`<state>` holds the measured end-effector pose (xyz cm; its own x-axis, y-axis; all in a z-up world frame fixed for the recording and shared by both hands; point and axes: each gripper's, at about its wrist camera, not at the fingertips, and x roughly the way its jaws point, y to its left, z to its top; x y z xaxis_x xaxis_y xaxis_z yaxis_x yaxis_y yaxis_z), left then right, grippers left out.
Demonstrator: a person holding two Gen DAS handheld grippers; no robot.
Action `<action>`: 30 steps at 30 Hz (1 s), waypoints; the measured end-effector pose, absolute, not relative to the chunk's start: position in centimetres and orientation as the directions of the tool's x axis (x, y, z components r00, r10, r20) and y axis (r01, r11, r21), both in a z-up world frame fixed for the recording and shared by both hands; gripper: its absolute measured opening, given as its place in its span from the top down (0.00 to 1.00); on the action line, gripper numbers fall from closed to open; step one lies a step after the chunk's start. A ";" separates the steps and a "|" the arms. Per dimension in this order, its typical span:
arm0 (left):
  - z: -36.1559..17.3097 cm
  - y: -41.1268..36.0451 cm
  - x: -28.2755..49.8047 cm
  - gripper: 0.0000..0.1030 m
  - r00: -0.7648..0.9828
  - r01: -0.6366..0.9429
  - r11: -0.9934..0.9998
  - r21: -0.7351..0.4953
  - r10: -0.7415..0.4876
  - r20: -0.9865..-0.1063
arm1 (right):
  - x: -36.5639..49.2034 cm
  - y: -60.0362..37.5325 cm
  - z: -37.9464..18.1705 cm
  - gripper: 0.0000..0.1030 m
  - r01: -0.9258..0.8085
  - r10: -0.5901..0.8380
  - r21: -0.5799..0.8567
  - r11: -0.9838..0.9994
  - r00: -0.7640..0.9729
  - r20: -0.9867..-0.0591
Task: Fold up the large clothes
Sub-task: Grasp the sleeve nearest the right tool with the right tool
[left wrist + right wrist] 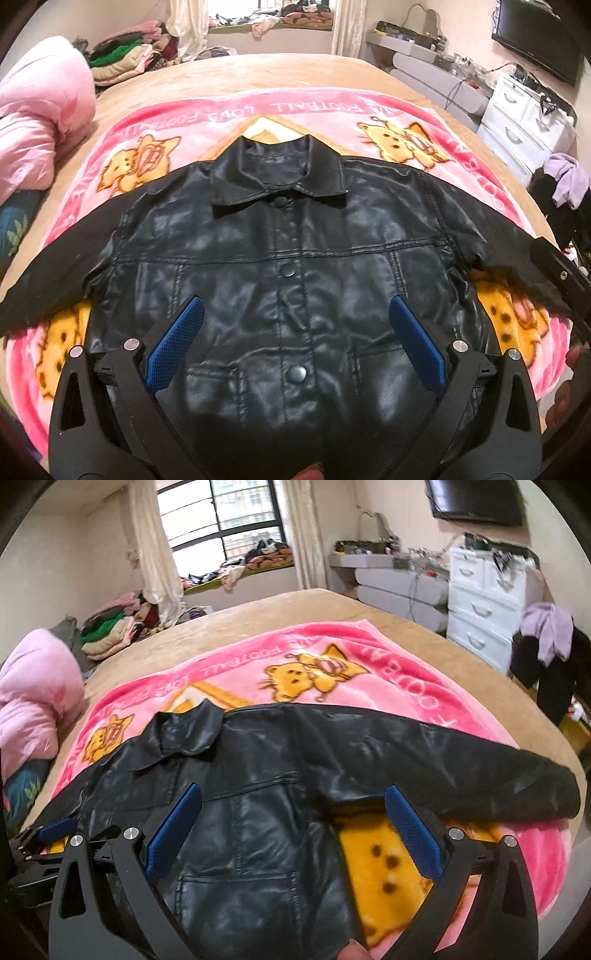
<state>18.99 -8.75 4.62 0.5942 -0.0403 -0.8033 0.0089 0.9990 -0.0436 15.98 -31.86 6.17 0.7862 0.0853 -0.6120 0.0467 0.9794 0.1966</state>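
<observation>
We have the black leather jacket [288, 266] lying front side up on the pink cartoon blanket [332, 110], which covers the middle of the bed [258, 70]. Its snaps are closed, the collar [280, 177] points away from us, and both sleeves stretch straight out to the sides. As far as we can judge, no fold is made yet: the garment is only spread flat, so every fold is left to do.

Our left gripper [291, 332] hovers over the lower front of the jacket with its blue pads spread wide and nothing between them. Our right gripper [295, 823] hangs above the jacket's right side, near the underarm below the right sleeve [461, 771], also wide apart and empty. We take the sleeves to be the likely first fold.
</observation>
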 end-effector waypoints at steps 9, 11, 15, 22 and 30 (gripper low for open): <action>3.1 -11.1 21.3 0.09 0.576 0.032 0.998 -0.045 -0.055 -0.815 | 16.8 -37.7 3.0 0.04 0.209 -0.008 0.236 0.949 0.764 -0.645; 2.7 -11.5 21.8 0.09 0.572 0.033 0.998 -0.051 -0.061 -0.818 | 16.7 -39.0 2.2 0.04 0.245 -0.020 0.253 0.936 0.754 -0.657; 1.5 -12.5 23.1 0.09 0.554 0.047 0.996 -0.075 -0.088 -0.828 | 16.1 -41.9 0.6 0.04 0.322 -0.037 0.305 0.896 0.740 -0.671; -0.5 -14.4 24.9 0.09 0.511 0.083 0.991 -0.101 -0.130 -0.850 | 14.7 -47.0 -1.9 0.04 0.490 -0.119 0.363 0.793 0.708 -0.696; -1.4 -15.4 26.5 0.09 0.490 0.092 0.989 -0.112 -0.143 -0.860 | 13.2 -53.1 -4.0 0.04 0.596 -0.145 0.495 0.632 0.719 -0.680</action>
